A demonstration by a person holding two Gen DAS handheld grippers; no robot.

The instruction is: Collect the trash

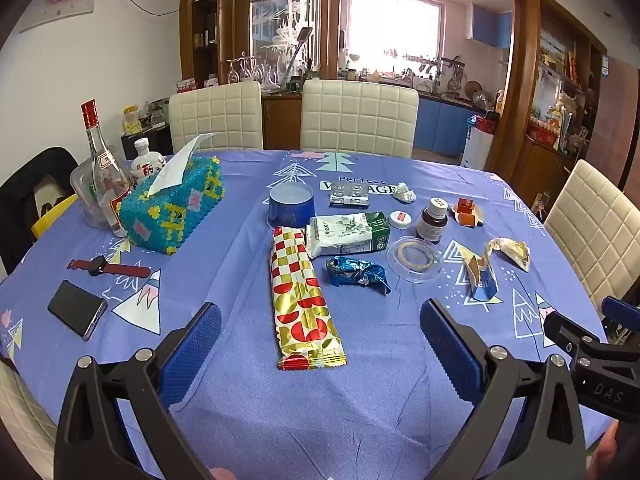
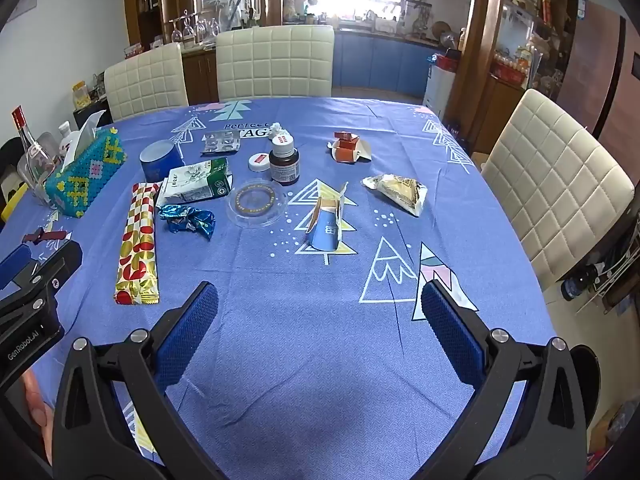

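Trash lies on the blue tablecloth (image 1: 360, 380). A crumpled blue foil wrapper (image 1: 358, 275) (image 2: 188, 219) lies mid-table. A torn blue paper cup (image 1: 482, 276) (image 2: 327, 226), a crumpled cream wrapper (image 1: 512, 252) (image 2: 398, 192), a torn orange box (image 1: 467, 211) (image 2: 347, 147), an empty blister pack (image 1: 349, 195) (image 2: 221, 142) and a white paper wad (image 1: 404, 193) lie further off. My left gripper (image 1: 320, 344) is open and empty above the near end of a red-gold snack pack (image 1: 302, 300) (image 2: 138, 248). My right gripper (image 2: 320, 320) is open and empty over bare cloth, short of the cup.
A beaded tissue box (image 1: 172, 208), glass bottles (image 1: 104, 176), a phone (image 1: 77, 314) and a watch (image 1: 108, 268) sit at left. A green-white pack (image 1: 348, 234), blue tin (image 1: 291, 204), brown medicine bottle (image 1: 432, 220), its cap (image 1: 400, 219) and a clear lid (image 1: 416, 258) stand mid-table. Cream chairs (image 1: 356, 120) surround it.
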